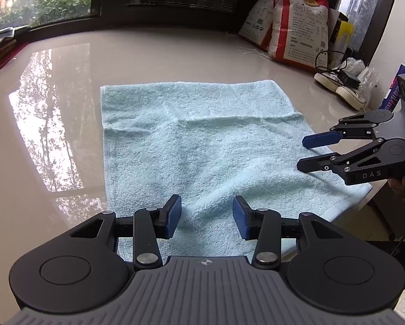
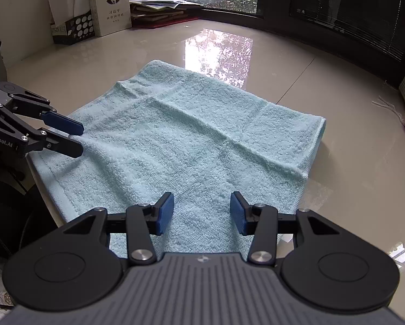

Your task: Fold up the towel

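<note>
While the light blue towel (image 1: 202, 151) lies spread on the glossy pale table (image 1: 67, 86), already folded so that a doubled edge shows along its far side, both grippers hang over its near part with nothing between their pads. Seen from the left wrist camera, the left gripper (image 1: 206, 216) sits at 6 o'clock, jaws parted with a clear gap and bare terry cloth showing between the blue pads. At 3 o'clock in that view the right gripper (image 1: 301, 151) reaches in over the towel's right edge, its jaws likewise apart and gripping nothing. From the right wrist camera the right gripper (image 2: 201, 212) stands at 6 o'clock over the towel (image 2: 191, 140), and the left gripper (image 2: 80, 138) enters at 9 o'clock above the towel's left edge. Creases run across the cloth's middle. At 1 o'clock in the left view, printed bags (image 1: 297, 27) lean by the window, with a pair of white shoes (image 1: 338, 86) just beside them. At 11 o'clock in the right view stands a white book (image 2: 111, 8).
</note>
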### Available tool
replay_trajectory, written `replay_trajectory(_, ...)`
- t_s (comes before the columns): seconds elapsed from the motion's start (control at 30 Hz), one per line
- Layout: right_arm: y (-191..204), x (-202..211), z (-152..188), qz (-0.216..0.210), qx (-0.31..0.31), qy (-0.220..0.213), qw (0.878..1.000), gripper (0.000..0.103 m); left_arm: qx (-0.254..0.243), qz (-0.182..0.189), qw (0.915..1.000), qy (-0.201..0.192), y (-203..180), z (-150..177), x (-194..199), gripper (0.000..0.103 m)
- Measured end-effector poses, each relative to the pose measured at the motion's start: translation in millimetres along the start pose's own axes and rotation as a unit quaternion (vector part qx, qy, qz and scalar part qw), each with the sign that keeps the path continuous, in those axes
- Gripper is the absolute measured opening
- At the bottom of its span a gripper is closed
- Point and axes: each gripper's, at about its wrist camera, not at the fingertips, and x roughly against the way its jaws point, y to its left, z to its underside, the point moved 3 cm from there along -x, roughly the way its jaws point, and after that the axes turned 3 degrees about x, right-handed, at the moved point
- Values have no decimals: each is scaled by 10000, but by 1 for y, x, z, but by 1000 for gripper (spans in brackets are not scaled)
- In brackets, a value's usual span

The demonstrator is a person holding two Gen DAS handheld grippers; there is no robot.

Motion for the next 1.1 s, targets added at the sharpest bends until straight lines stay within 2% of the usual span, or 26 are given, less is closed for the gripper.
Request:
replay_trajectory(0.37,-10,23,24,91,-140,19,9999,51,-114,1,9999,41,-7,8,10,46)
replay_trajectory(0.8,-16,53,49,347,-240,116,9990,51,-125,-388,9992,35,7,27,35,46)
replay_trajectory(1.1,-5,75,56,397,-232,-40,9989,51,-152,-422,9990,21,7,41,61,46)
